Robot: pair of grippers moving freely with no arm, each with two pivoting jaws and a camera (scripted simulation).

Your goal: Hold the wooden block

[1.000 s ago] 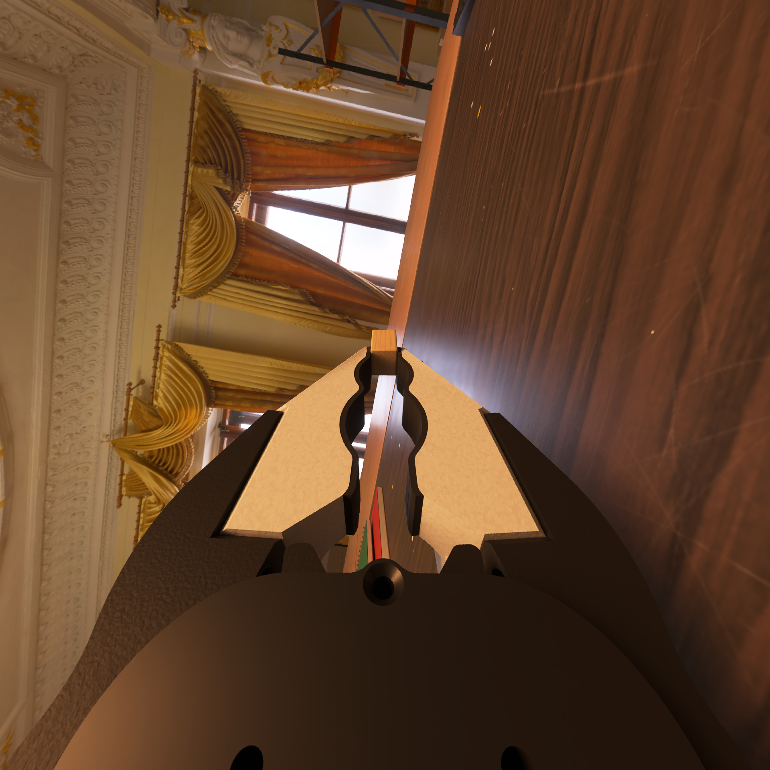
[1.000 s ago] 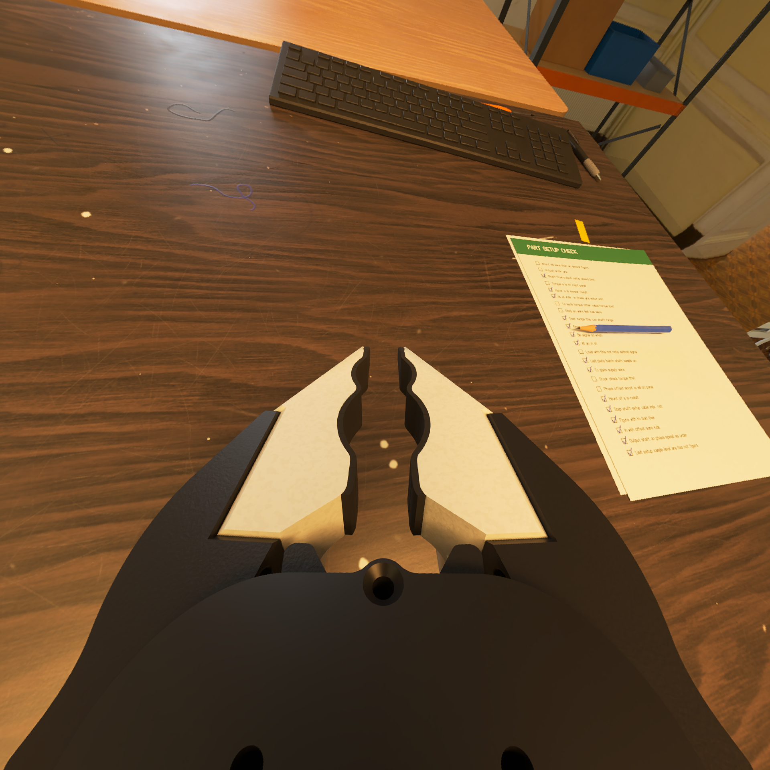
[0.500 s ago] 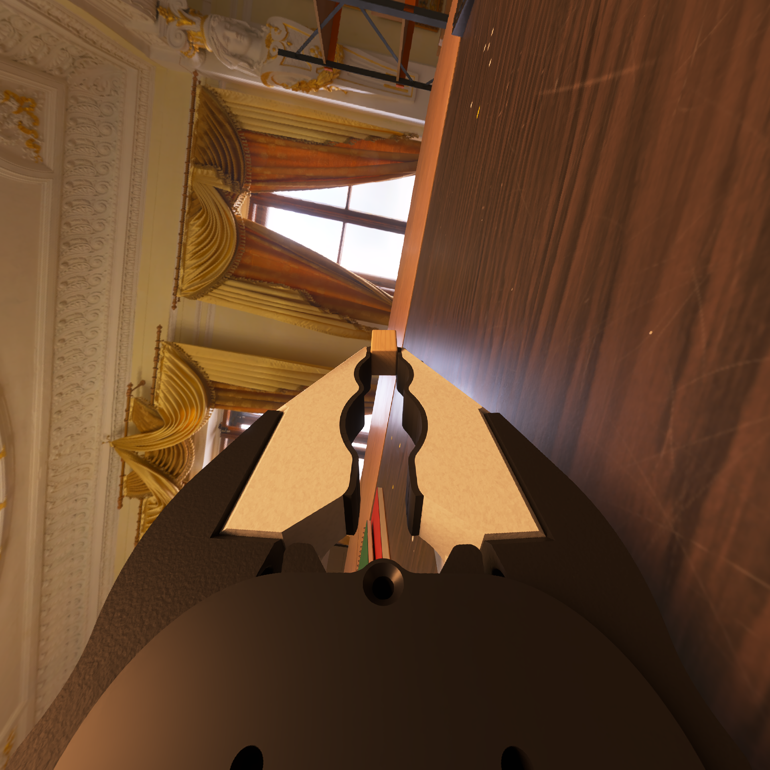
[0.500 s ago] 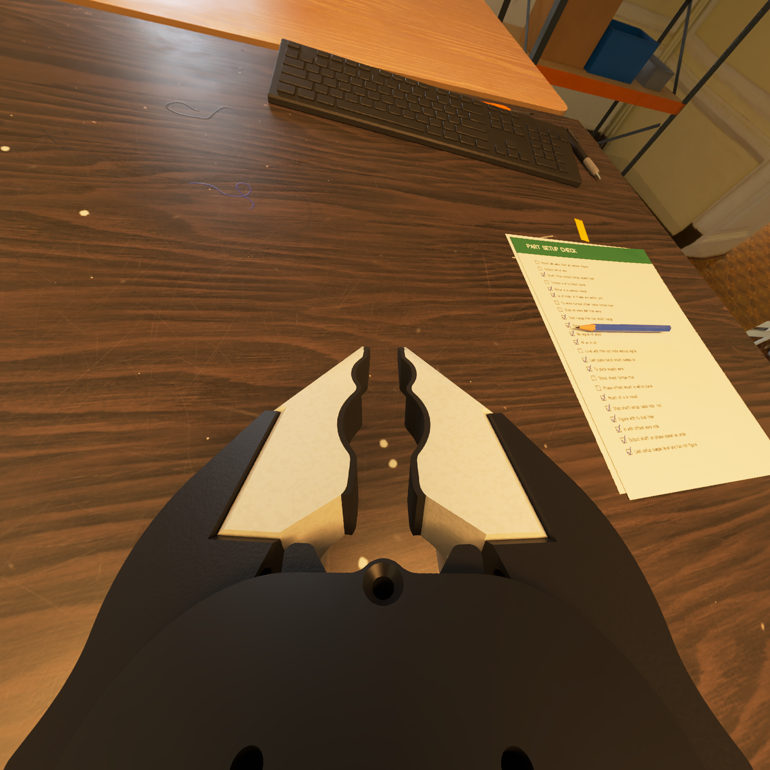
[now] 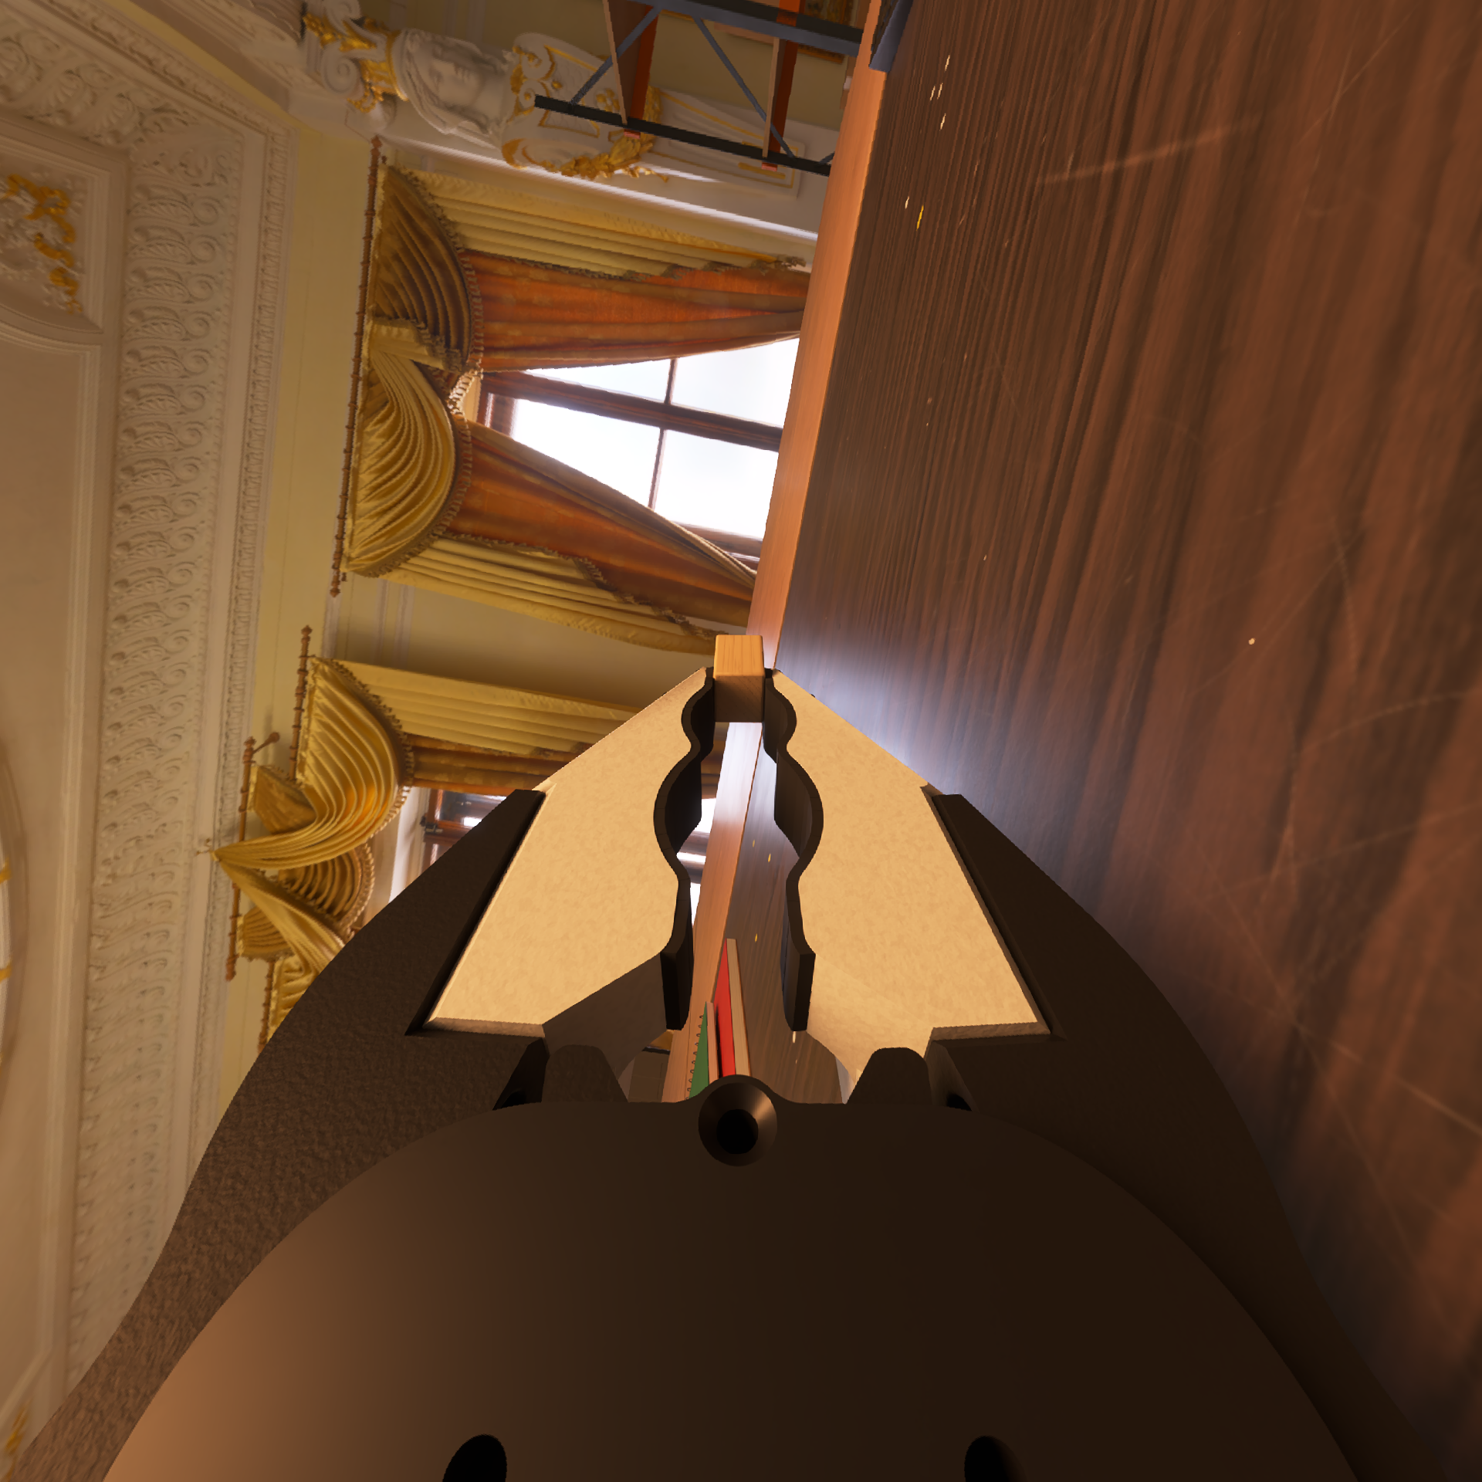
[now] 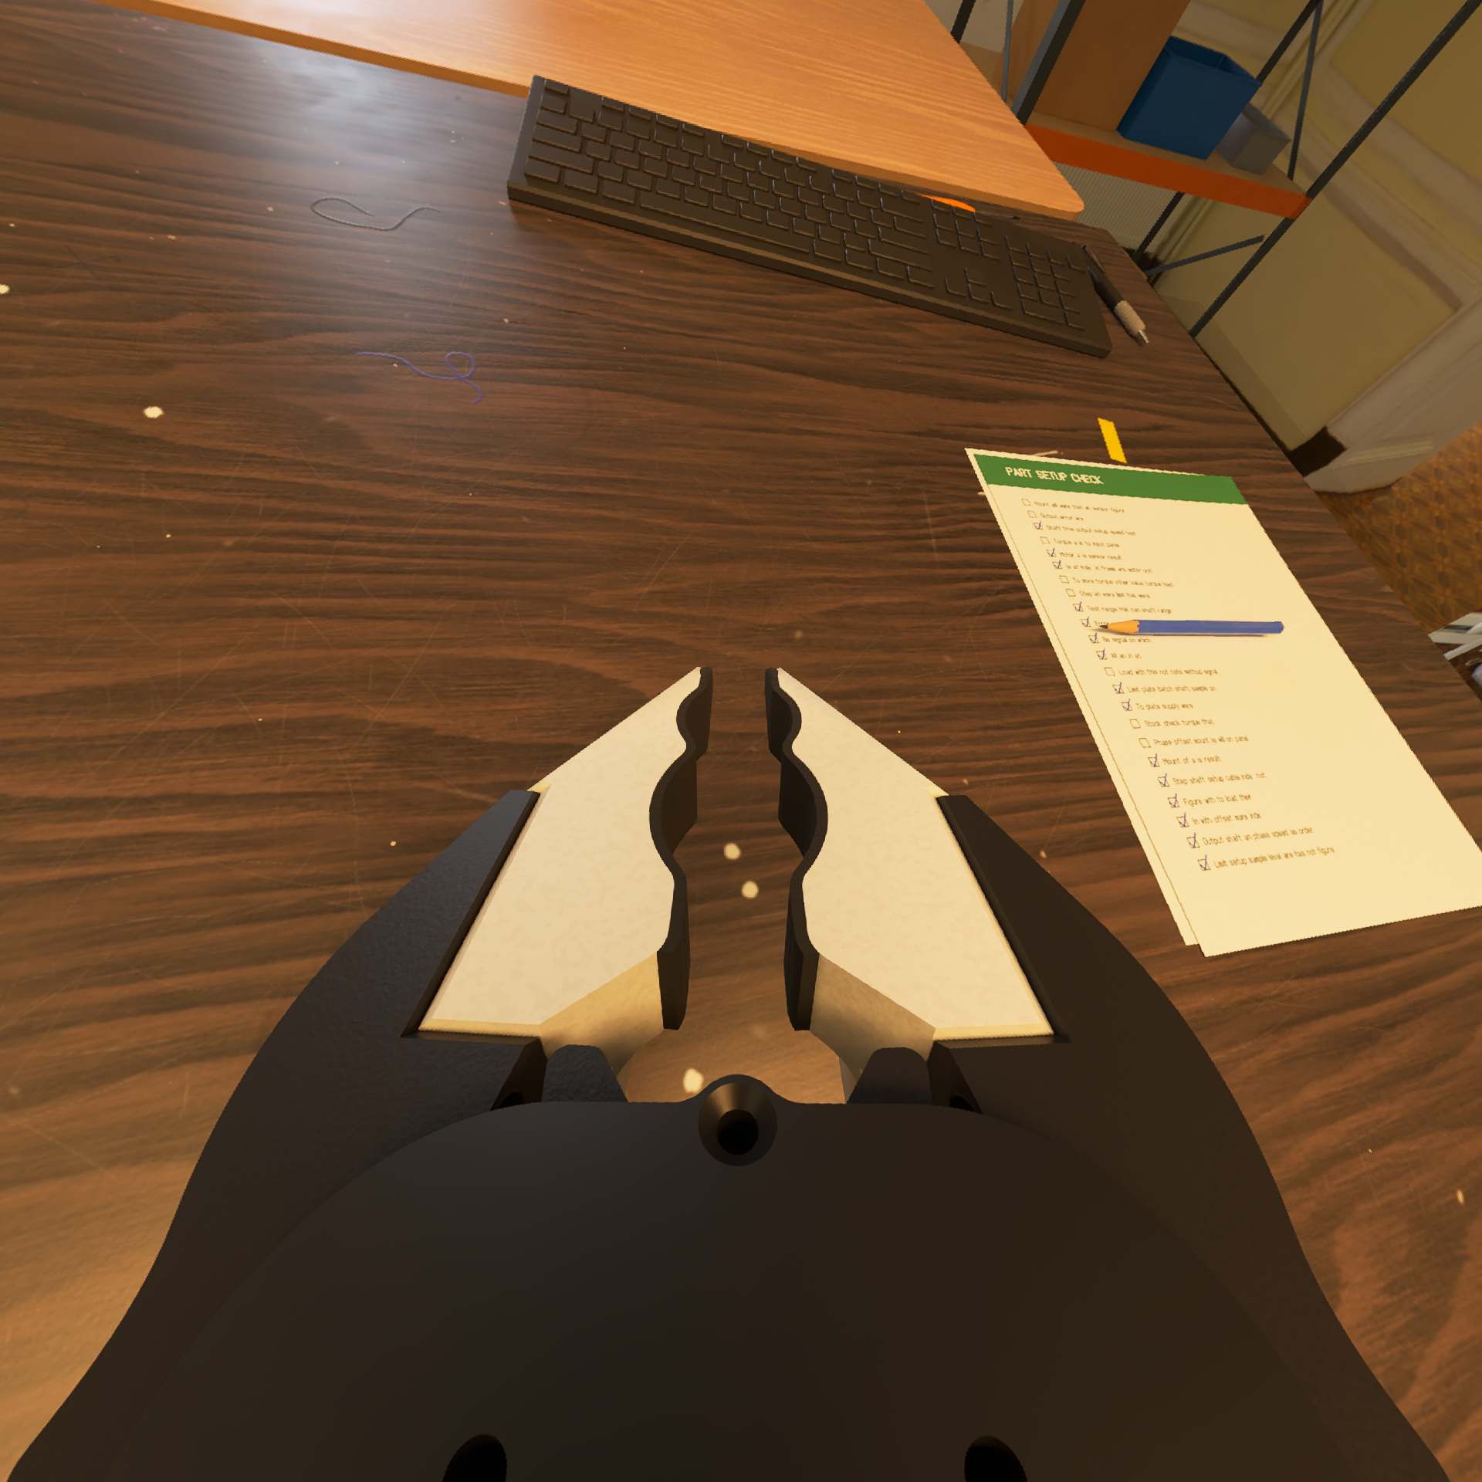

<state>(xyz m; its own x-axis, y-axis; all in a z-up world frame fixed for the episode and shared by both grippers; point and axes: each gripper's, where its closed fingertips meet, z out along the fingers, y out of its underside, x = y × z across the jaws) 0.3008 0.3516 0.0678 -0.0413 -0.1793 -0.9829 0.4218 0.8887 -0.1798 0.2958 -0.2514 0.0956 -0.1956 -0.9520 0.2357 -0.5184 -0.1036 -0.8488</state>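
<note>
The wooden block (image 5: 738,680) is a small light-coloured cube pinched between the tips of my left gripper (image 5: 738,698), which is shut on it. The left wrist view is rolled on its side, so the dark wooden table (image 5: 1123,561) fills its right half and the block sits against the table's far edge line. I cannot tell whether the block touches the table. My right gripper (image 6: 738,682) hovers over the table (image 6: 401,601) with a narrow gap between its fingers and nothing in it. The block does not show in the right wrist view.
A black keyboard (image 6: 802,216) lies at the far side with a pen (image 6: 1115,297) by its right end. A printed sheet (image 6: 1283,762) with a blue pencil (image 6: 1203,627) on it lies right. A lighter desk (image 6: 722,64) adjoins behind. Thin red and green items (image 5: 724,1018) show between the left fingers.
</note>
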